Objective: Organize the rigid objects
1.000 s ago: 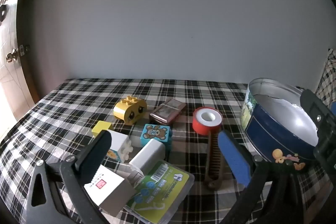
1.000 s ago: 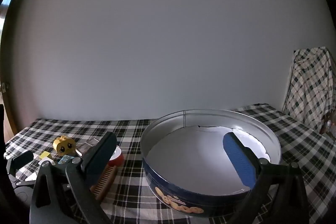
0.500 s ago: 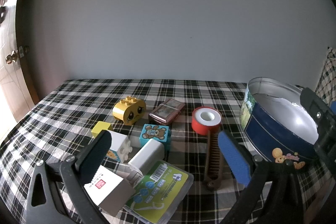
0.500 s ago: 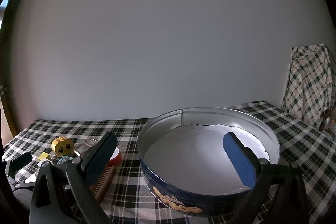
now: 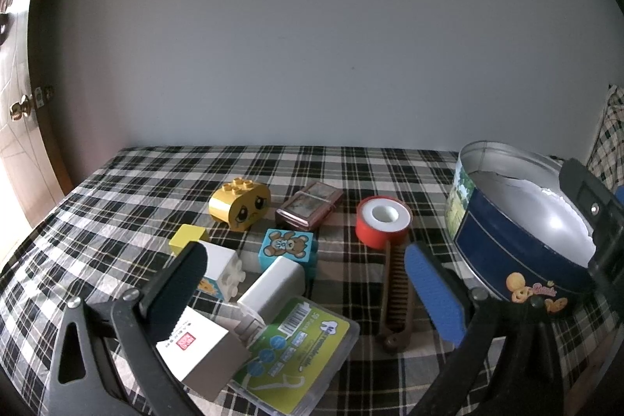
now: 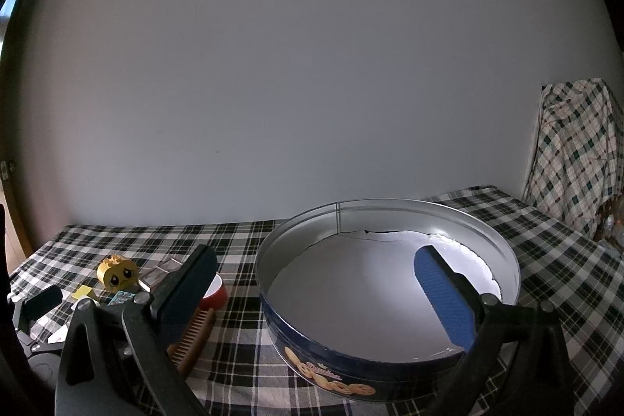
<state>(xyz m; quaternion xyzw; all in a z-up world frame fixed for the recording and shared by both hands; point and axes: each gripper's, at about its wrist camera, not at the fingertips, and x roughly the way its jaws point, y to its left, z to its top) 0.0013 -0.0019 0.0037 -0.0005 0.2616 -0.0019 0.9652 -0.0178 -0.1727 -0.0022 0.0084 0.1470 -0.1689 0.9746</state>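
Plaid cloth (image 5: 128, 190) covers the table, and my loose items lie in a cluster to the left of the tin (image 5: 503, 260), whose paper-lined floor is bare. My left gripper (image 5: 304, 283) hangs over that cluster with its jaws spread wide and nothing between them; my right gripper (image 6: 316, 295) sits above the tin, likewise wide apart and empty. The left one is clearly the nearer to every item. Just ahead of its fingers lies the white box (image 5: 273, 285), long axis running away from me and tilted right, resting partly on the floss pack (image 5: 296, 349). The brown comb (image 5: 396, 295) lies beside the blue pad, also lengthwise away from me, its far end touching the red tape roll (image 5: 383, 221). Blocks here are hard, glossy plastic with studs: the yellow one (image 5: 240, 203) is rounded, the bear block (image 5: 288, 247) square. I judge the white box the easiest first pick, gripped across its narrow width.
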